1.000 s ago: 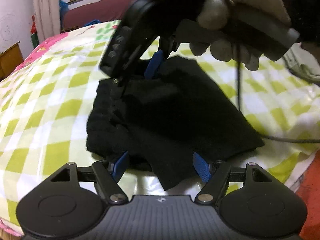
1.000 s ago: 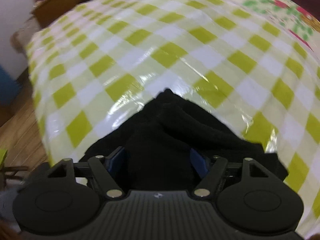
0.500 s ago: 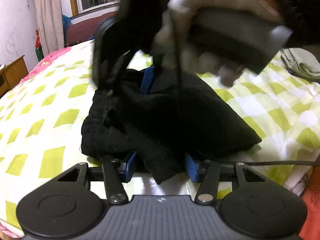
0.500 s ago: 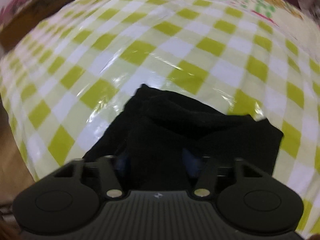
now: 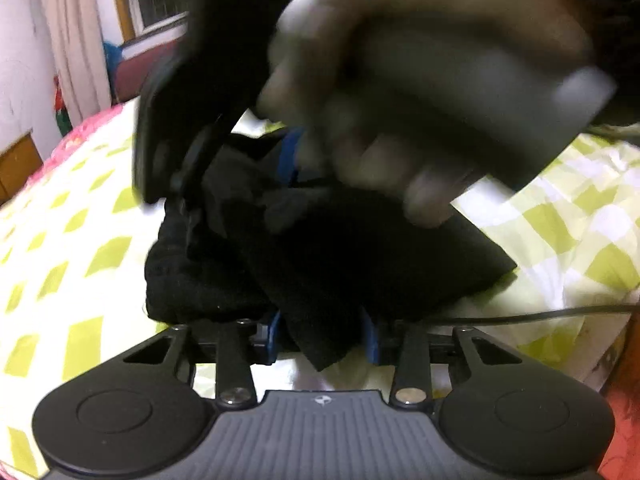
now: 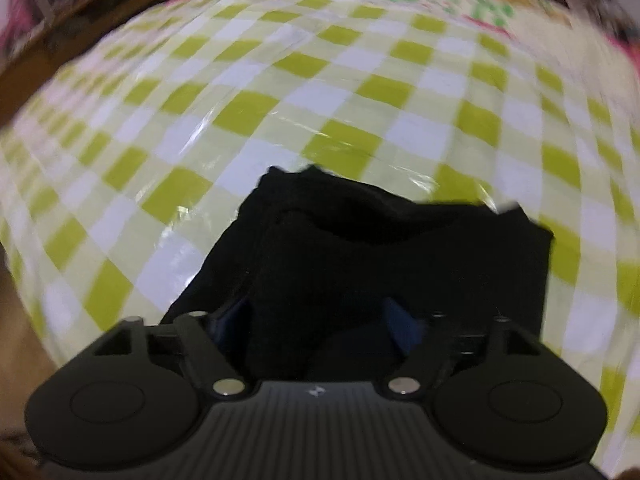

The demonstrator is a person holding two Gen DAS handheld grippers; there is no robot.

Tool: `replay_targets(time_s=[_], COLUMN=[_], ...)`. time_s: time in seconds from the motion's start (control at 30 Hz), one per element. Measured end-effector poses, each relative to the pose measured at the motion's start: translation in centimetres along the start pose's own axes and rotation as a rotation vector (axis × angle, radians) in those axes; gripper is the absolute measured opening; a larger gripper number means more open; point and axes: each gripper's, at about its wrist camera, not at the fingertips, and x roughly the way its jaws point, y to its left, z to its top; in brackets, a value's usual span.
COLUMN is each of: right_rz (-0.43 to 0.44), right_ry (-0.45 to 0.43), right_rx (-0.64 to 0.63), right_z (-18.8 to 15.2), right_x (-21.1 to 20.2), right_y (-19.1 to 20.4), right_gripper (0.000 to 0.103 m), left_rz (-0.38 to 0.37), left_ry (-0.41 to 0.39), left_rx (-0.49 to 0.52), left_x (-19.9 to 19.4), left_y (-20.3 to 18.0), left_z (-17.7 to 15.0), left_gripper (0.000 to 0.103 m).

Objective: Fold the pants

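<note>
Two grippers have hold of one bundle of black pants [image 5: 328, 256], which sits on the green-and-white checked bedsheet [image 5: 80, 248] as a compact, several-layer stack. The left gripper [image 5: 322, 336] has its blue pads narrowed around a hanging corner of the pants at the near edge of the bundle; cloth fills the gap between them, so it looks pinched, though whether the pads press hard cannot be read. The right gripper [image 6: 318, 320], seen from its own camera, has its fingers buried in dark cloth with fabric bunched between them, apparently clamped on the far edge of the pants. In the left wrist view that same tool, blurred and held in a gloved hand [image 5: 384, 128], sits above the far side of the pants, directly opposite the left gripper.

That opposition is what the coming move depends on: the pants lie between the two grippers, their longer side running crosswise to the line joining them. Judging by the stack, the fold is well along, and bringing one held edge over towards the other would likely finish it. A cable [image 5: 540, 314] trails beside the pants.
</note>
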Motion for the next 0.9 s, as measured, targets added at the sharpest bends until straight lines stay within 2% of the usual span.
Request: replay_targets(time_s=[0.03, 0.07, 0.1, 0.13, 0.17, 0.23, 0.33, 0.4, 0.5, 0.63, 0.73, 0.9], right_rz=[-0.033, -0.036, -0.004, 0.064, 0.122, 0.201, 0.246, 0.238, 0.197, 0.195, 0.167, 0.139], right_ry=[-0.017, -0.019, -0.016, -0.018, -0.021, -0.06, -0.151, -0.188, -0.196, -0.19, -0.166, -0.095], right_rx=[-0.033, -0.015, 0.036, 0.114, 0.178, 0.29, 0.391, 0.415, 0.403, 0.384, 0.312, 0.231], right_z=[-0.3, -0.5, -0.6, -0.9, -1.1, -1.6, -1.7, -1.1, 0.7, 3.1, 4.7, 6.6], right_x=[0.5, 0.7, 0.6, -0.2, -1.0, -3.5, -7.1, -8.9, -9.8, -8.4, -6.1, -0.5], right_y=[0.2, -0.4, -1.6, -3.4, -5.0, -7.8, -10.5, -11.7, -11.9, -9.8, -6.7, -1.1], right_gripper=[0.068, 0.049, 0.041, 0.023, 0.01, 0.009, 0.01, 0.01, 0.011, 0.012, 0.012, 0.015], left_rz=[0.002, -0.001, -0.008, -0.022, -0.037, -0.062, -0.08, -0.084, -0.106, -0.079, -0.079, -0.077], left_ry=[-0.001, -0.002, -0.005, -0.011, -0.017, -0.05, -0.139, -0.193, -0.222, -0.213, -0.175, -0.09], left_rx=[0.005, 0.002, -0.008, -0.021, -0.031, -0.028, 0.017, 0.036, -0.003, -0.088, -0.199, -0.399], left_x=[-0.2, -0.4, -0.8, -1.1, -1.5, -2.5, -4.3, -5.0, -5.4, -5.2, -4.3, -0.5], left_y=[0.1, 0.3, 0.7, 1.1, 1.4, 1.6, 1.4, 1.8, 3.8, 7.3, 9.8, 14.9], left_z=[-0.1, -0.1, -0.2, -0.1, 0.1, 0.8, 2.4, 3.6, 5.0, 4.9, 3.9, 0.3], left_gripper=[0.049, 0.048, 0.044, 0.041, 0.04, 0.038, 0.037, 0.037, 0.037, 0.037, 0.037, 0.037])
